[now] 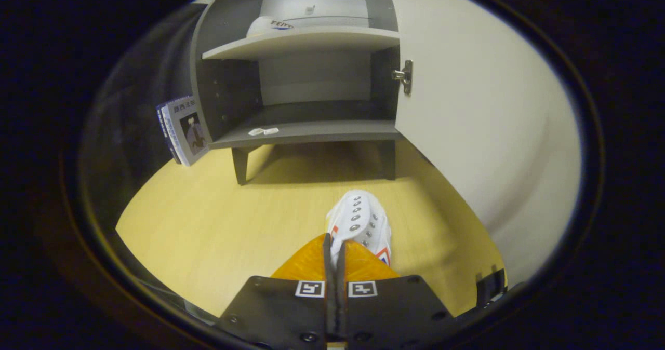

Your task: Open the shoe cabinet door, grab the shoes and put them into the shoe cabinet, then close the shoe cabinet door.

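My gripper [335,246] is shut on the side wall of a white shoe [359,223], which has metal eyelets and red and blue marks. The shoe points ahead over the yellow wooden floor [208,220]. Beyond it stands the grey shoe cabinet [306,132], with its white door [483,132] swung open to the right. A second white shoe [267,26] lies on the upper shelf [306,41]. The lower shelf holds only a small white scrap [263,131] near its front edge.
A booklet [183,130] leans against the cabinet's left side. The open door's face runs along the right of the shoe, close by. A metal hinge [404,76] sits on the door's inner edge. A dark object [491,285] stands on the floor at the right.
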{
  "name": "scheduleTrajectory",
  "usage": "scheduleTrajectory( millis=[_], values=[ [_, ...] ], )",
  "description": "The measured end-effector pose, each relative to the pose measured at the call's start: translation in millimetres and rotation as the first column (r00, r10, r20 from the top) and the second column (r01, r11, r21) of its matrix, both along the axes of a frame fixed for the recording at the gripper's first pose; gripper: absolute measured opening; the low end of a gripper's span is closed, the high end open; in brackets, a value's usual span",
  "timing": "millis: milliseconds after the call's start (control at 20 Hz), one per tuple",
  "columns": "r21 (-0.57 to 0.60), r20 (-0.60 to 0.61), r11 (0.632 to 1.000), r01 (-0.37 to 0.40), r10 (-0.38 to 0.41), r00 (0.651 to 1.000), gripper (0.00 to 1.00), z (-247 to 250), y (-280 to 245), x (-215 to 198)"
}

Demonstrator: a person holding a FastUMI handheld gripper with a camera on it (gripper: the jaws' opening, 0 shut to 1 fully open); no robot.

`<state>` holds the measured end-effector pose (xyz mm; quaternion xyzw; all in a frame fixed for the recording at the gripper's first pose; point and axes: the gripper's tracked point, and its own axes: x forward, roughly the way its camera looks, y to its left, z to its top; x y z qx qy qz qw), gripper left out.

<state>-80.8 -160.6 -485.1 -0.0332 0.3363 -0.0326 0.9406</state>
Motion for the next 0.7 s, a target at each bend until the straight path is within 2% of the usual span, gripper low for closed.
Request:
scheduleTrajectory(
  millis=[300,700],
  values=[
    [0.008,0.122,1.0,0.005,-0.006,0.992,0.02,81.3,24.1,23.5],
    [-0.018,0.292,0.999,0.043,-0.036,0.956,0.02,192.3,41.8,57.1]
  ],
)
